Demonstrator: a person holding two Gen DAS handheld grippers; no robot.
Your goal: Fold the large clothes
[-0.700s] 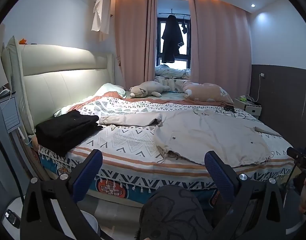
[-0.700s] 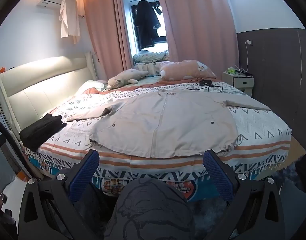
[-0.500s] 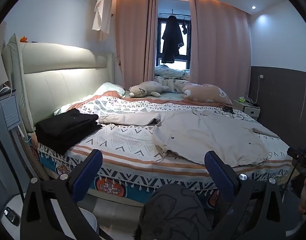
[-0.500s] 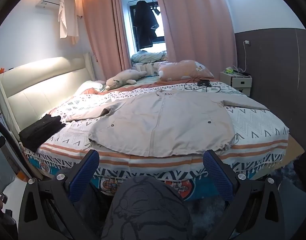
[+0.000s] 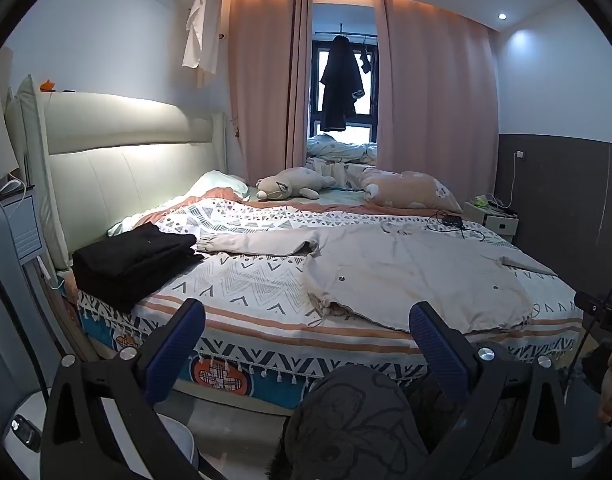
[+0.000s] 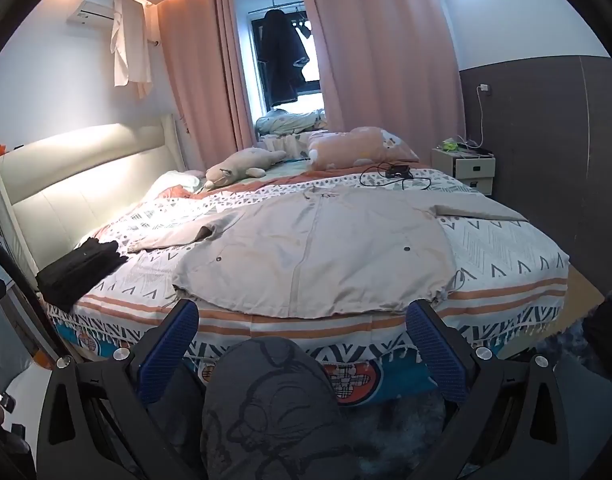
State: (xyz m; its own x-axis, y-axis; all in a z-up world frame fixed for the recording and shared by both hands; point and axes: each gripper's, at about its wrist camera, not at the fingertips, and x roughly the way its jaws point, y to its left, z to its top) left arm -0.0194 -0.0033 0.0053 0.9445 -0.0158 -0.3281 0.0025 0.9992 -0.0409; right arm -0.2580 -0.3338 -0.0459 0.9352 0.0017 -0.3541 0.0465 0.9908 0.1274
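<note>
A large beige jacket (image 6: 318, 248) lies spread flat, front up, on the patterned bedspread (image 6: 502, 248) of the bed, its hem running along the near edge and its collar toward the far side. One sleeve (image 6: 165, 240) stretches out to the left, the other (image 6: 474, 210) to the right. Two dark snaps show on the front panels, and a drawstring end hangs off the right corner of the hem.

The left tongs (image 5: 306, 340) hang in the air short of the bed's near edge, spread as wide as they go, with nothing between the blue pads (image 5: 173, 344). The right tongs (image 6: 301, 340) are likewise spread wide and empty, also short of the near edge, facing the middle of the jacket's hem. Neither touches the cloth. Below each pair, a knee in dark printed fabric (image 6: 265, 412) fills the near foreground.

At the left end of the bed, near the padded headboard (image 5: 125, 152), sits a stack of folded black clothes (image 5: 133, 264), well apart from the jacket body and just beside the cuff of the left sleeve. On the far side lie a plush toy (image 5: 289, 188) and a pink pillow (image 5: 410, 192); a black cable and charger (image 6: 394, 172) rest beyond the collar. A small nightstand (image 6: 464, 168) stands at the far right by the dark wall. Pink curtains (image 6: 354, 60) frame a window where a dark garment (image 6: 281, 56) hangs, and a white garment (image 5: 199, 28) hangs below the air conditioner.
</note>
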